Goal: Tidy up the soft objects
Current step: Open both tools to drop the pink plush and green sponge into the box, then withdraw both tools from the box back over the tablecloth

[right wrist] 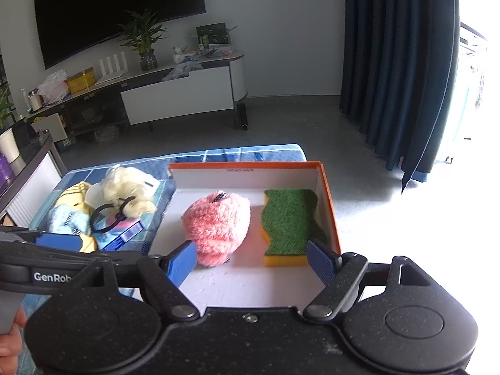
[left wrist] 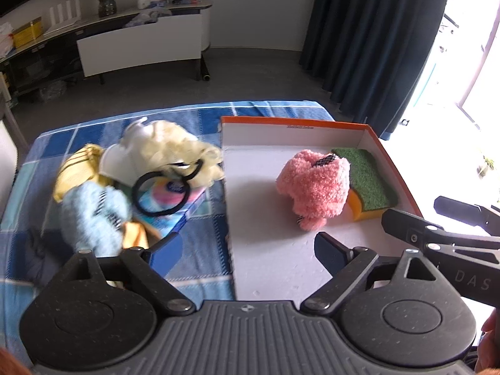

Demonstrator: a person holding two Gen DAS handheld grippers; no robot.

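Right wrist: right gripper point(right wrist: 253, 261) open; pink plush point(right wrist: 217, 226) in box point(right wrist: 328, 200).

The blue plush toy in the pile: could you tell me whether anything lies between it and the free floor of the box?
Only the box's low near wall separates the blue plush from the bare white floor. Inside, the pink plush and sponge sit toward the far right, leaving the near floor free.

Box point(right wrist: 328, 200): orange outside, white inside. Plush point(right wrist: 218, 225) pink, with a black-white checked tag. Sponge point(right wrist: 290, 218) green over yellow. Cloth point(left wrist: 200, 115) blue plaid. Pile: pale blue plush point(left wrist: 93, 215), cream plush point(left wrist: 168, 147), black hair tie point(left wrist: 162, 190), yellow striped item point(left wrist: 75, 168).
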